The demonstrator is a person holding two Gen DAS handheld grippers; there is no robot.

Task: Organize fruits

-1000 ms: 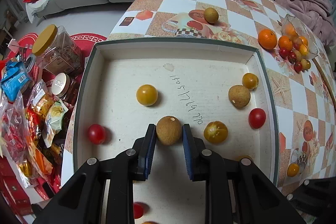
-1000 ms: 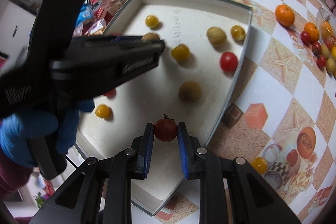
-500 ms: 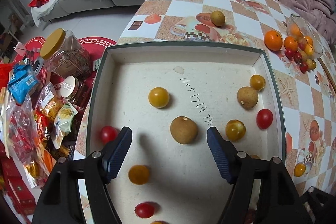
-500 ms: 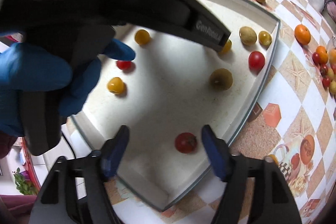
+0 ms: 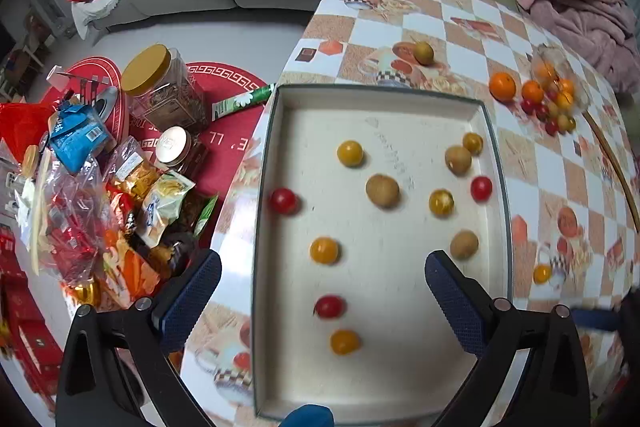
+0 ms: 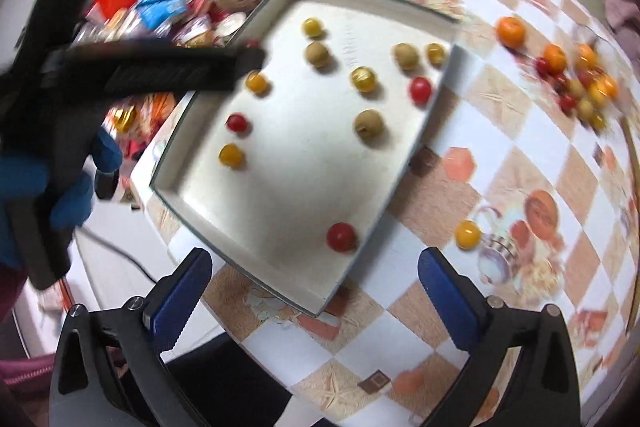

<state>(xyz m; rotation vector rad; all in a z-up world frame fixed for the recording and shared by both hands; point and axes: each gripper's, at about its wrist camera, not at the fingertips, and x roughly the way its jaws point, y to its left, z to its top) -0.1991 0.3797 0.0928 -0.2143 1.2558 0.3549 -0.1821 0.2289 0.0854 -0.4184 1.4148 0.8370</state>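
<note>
Left wrist view: the left tool hangs above the white tray with its jaws spread wide and nothing between them. A second ago it was clamped on the brown fruit; that fruit now lies loose on the tray floor, well ahead of the fingertips, between a yellow tomato and another yellow one. The tool has pulled back and up, so more of the tray shows, including a red tomato nearer the camera. More fruit waits in a pile on the checked worktop, with one brown fruit alone beyond the tray.

Right wrist view: the right tool is likewise released and empty, drawn back past the tray's near corner. The red tomato it gripped a second ago sits on the tray floor close to the right wall. A stray yellow tomato lies on the worktop just right of the tray.

Both placements look finished, so the likely next step is fetching more fruit from the worktop.
</note>
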